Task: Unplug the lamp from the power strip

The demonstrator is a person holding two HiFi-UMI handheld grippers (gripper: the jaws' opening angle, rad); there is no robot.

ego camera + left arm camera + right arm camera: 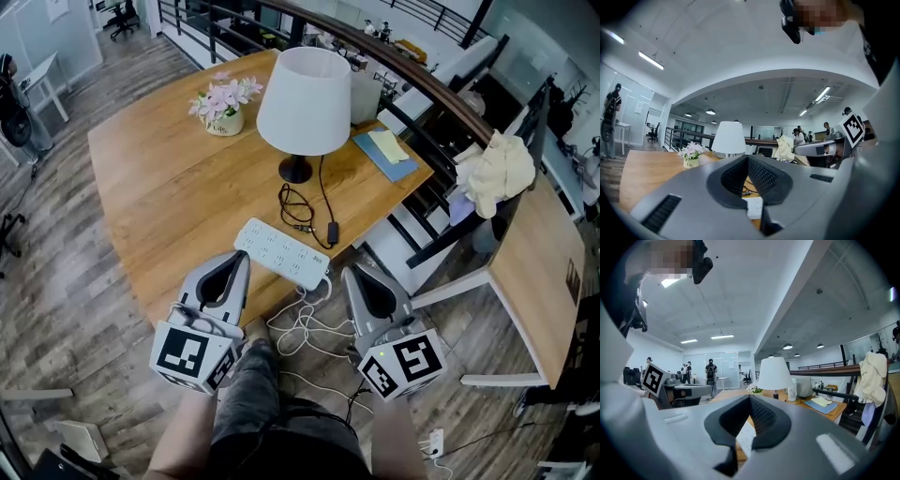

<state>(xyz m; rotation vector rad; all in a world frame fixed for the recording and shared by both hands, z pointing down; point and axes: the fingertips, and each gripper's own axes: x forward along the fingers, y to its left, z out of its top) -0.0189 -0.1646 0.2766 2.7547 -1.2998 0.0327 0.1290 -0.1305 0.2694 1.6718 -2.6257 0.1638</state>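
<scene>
Approach step, nothing gripped yet: we hold the left gripper (240,261) and the right gripper (351,274) at the near edge of the wooden table (169,187), each with jaws pressed together and empty, flanking the near side of the white power strip (279,252). The lamp (305,101) stands farther back, and its black cord (298,208) coils down to the strip's far side past a small black block (333,232); we cannot tell where the plug seats. Next move, in our judgement: spread the right jaws, pinch the plug, steady the strip with the left, and pull straight out.
</scene>
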